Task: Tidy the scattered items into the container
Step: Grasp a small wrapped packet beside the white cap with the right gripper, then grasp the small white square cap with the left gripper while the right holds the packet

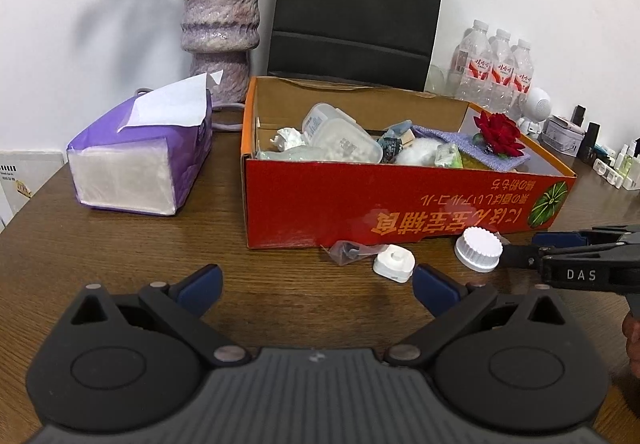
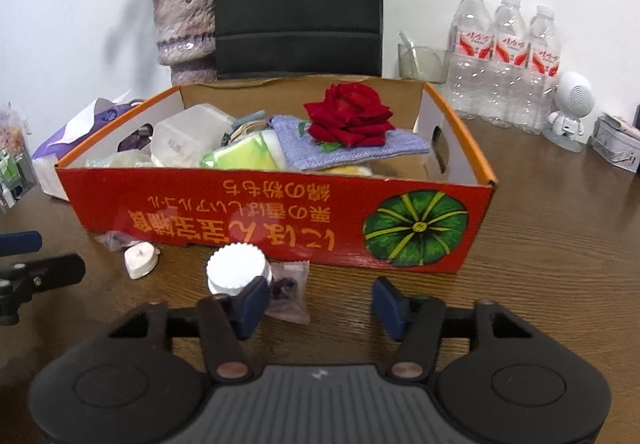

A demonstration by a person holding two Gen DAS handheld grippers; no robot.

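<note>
Right tool (image 2: pixel 316 302) spread, hovering by white cap (image 2: pixel 239 269) and packet (image 2: pixel 289 290) on table (image 2: pixel 540 264); left tool (image 1: pixel 316 284) spread, idling. Box (image 2: pixel 240 220) mostly filled; cap, packet, white piece (image 2: pixel 141 263), second packet (image 1: pixel 350 251) remaining outside.

Left gripper (image 1: pixel 316 284) held low and level, jaws spread wide, nothing between them. Right gripper (image 2: pixel 316 302) also low, jaws parted and empty; in the left view it reaches in sideways from the right edge.

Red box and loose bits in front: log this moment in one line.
left tool: open, empty | right tool: open, by white cap | red box: part filled | outside: cap, white plug, two small bags
</note>
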